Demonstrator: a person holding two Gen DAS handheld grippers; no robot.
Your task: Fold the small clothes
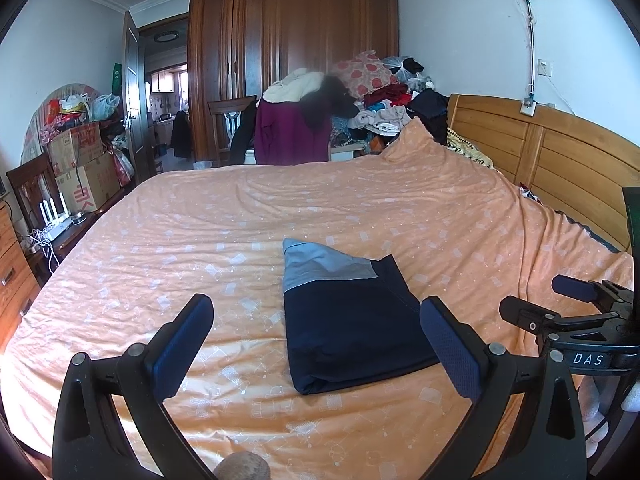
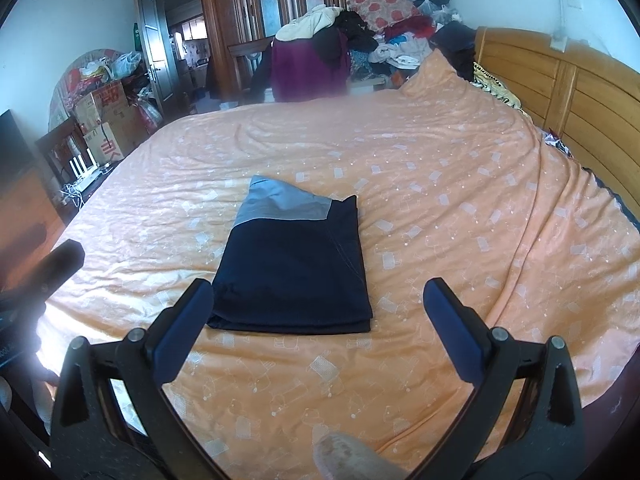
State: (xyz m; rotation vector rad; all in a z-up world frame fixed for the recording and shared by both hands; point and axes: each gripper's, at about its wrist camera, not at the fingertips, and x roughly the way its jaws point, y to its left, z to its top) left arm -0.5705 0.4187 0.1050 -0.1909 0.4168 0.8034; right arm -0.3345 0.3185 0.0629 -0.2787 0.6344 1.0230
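A small dark navy garment (image 1: 352, 320) with a grey-blue band at its far end lies folded into a neat rectangle on the orange bedspread (image 1: 280, 208). In the right wrist view the same folded garment (image 2: 292, 272) rests in the middle of the bedspread (image 2: 440, 184). My left gripper (image 1: 316, 320) hovers open above the near part of the bed, its fingers on either side of the garment and clear of it. My right gripper (image 2: 318, 304) is also open, with nothing between its fingers. The right gripper's black body (image 1: 568, 312) shows at the right edge of the left wrist view.
A wooden headboard (image 1: 540, 148) runs along the right side of the bed. A heap of loose clothes and a pillow (image 1: 384, 96) lies beyond the far edge, before a brown wardrobe (image 1: 292, 44). Cardboard boxes (image 1: 84, 172) and a router stand on the left.
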